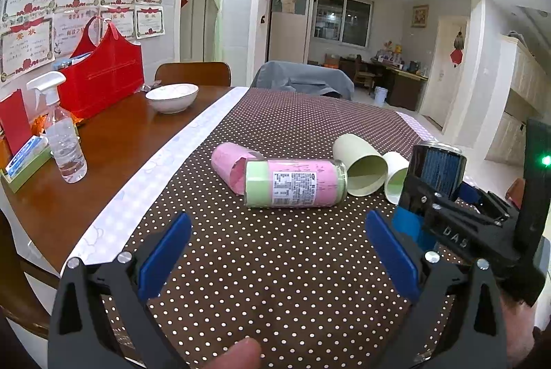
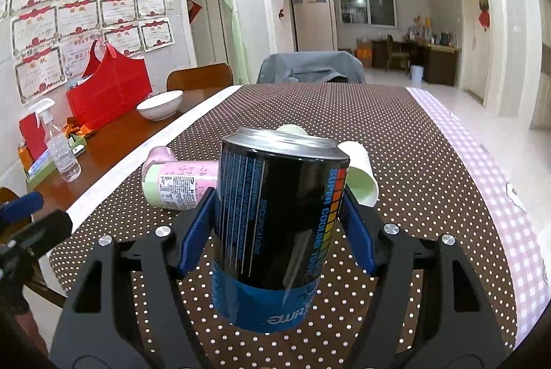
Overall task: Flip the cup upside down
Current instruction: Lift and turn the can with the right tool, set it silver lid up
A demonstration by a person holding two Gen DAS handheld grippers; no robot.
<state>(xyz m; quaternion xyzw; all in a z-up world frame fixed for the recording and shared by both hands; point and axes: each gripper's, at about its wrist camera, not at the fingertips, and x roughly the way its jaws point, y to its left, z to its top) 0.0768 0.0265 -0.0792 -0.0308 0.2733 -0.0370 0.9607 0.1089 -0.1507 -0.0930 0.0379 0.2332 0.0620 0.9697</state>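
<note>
A black and blue can (image 2: 279,231) was clamped between the blue pads of the right gripper (image 2: 277,228), held upside down above the dotted cloth on the bench (image 2: 396,114). The left gripper (image 1: 275,252) was spread wide apart, gripping nothing. Beyond it, a pink and green jar (image 1: 296,183) and a cream cup (image 1: 361,167) were seen lying on their sides.

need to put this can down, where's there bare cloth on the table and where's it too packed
Bare dotted cloth lies in front of the open left gripper, short of the lying pink-green jar. More lies beyond the cups, toward the grey-draped chair. The middle is crowded: jar, pink cup and two pale cups touch or nearly touch. The right gripper holds the black can.
</note>
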